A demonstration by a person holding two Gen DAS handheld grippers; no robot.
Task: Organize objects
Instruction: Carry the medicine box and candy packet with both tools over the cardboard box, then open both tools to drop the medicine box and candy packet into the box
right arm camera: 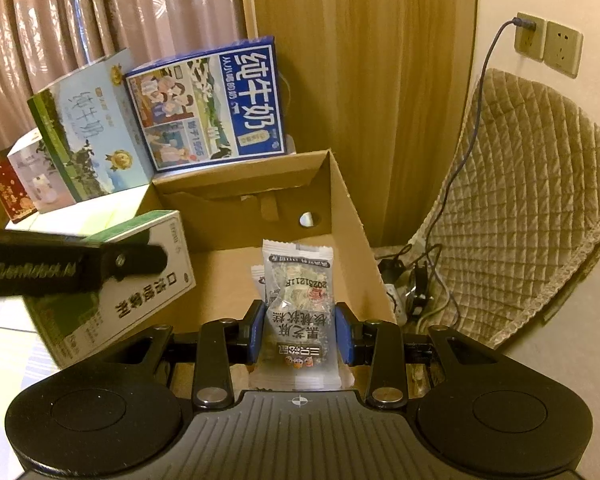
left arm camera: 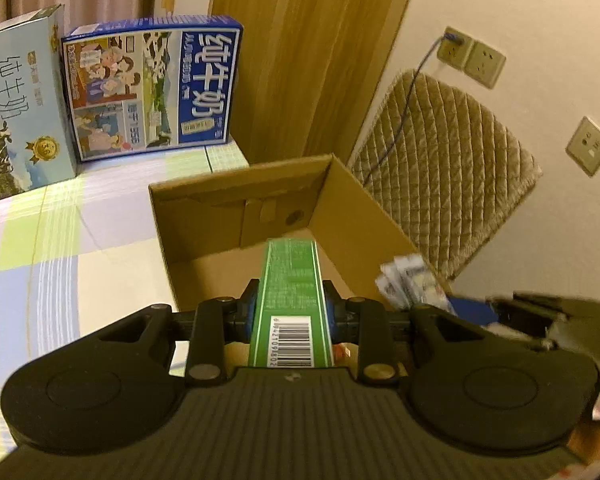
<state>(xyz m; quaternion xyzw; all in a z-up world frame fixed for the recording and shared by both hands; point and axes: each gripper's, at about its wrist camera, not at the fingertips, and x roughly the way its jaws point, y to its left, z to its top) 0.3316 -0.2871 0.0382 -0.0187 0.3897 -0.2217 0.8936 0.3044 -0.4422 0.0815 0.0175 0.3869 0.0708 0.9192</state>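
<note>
Left fingers (left arm camera: 290,312) were clamped on a green box (left arm camera: 290,288), right fingers (right arm camera: 300,334) on a snack packet (right arm camera: 298,300), carton (right arm camera: 348,216) just beyond both.

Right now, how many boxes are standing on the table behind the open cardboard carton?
4: blue milk box nearest the carton, pale green milk box left of it, then a small white box and red box. More may be hidden further left.

The green carton (left arm camera: 290,304) hides the cardboard box floor (left arm camera: 220,276) ahead of the left hand-held gripper (left arm camera: 291,304). To its right, the snack packets (left arm camera: 410,280) and the right hand-held gripper (left arm camera: 540,320) are motion-blurred. At far left, the pale blue milk box (left arm camera: 16,112) is cut off by the frame edge.
</note>
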